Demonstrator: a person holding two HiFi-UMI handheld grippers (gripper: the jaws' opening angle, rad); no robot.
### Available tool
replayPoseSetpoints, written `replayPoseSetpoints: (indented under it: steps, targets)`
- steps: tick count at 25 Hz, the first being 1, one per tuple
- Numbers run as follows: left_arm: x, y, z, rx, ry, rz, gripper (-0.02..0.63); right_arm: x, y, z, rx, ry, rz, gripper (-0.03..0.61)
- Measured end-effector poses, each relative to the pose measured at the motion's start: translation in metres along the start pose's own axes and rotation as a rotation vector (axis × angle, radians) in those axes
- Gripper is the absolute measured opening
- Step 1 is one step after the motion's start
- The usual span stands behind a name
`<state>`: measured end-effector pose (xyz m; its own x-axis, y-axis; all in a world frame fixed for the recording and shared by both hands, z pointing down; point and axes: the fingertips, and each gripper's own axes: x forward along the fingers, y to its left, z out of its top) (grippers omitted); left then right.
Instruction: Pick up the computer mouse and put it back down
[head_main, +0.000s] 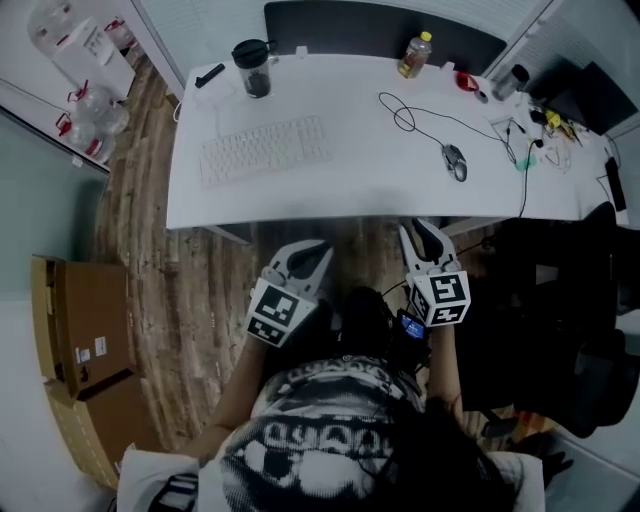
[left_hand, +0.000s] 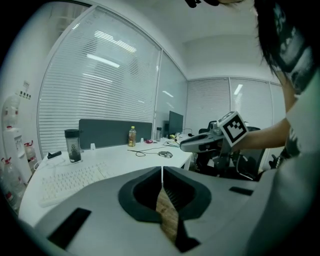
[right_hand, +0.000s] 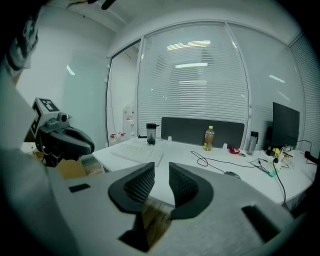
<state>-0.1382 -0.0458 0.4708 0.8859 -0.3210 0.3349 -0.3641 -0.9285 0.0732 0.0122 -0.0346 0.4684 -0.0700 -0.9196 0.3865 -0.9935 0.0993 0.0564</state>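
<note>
Short of the tabletop, my left tongs are clenched, my right tongs parted, empty; computer mouse rests beyond.

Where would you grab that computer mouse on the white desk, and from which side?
Probably across its two long flanks, mid-body on the mouse, coming down from the desk's near edge. Its cable appears to leave the far end, so the near side is free. The right gripper, with its jaws apart, is the closer one.
</note>
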Motion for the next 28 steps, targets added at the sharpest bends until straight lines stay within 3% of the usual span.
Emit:
replayPoseSetpoints:
  steps: [10,28]
  targets:
    - [0.02,-0.054,0.002,0.042,0.031,-0.106,0.009,-0.041,-0.004,-0.018,0.026,-0.006,-0.023,-0.006]
    - [0.008,-0.213,0.0,0.097,0.047,-0.163,0.009,-0.168,0.01,-0.068,0.049,-0.023,0.048,-0.008]
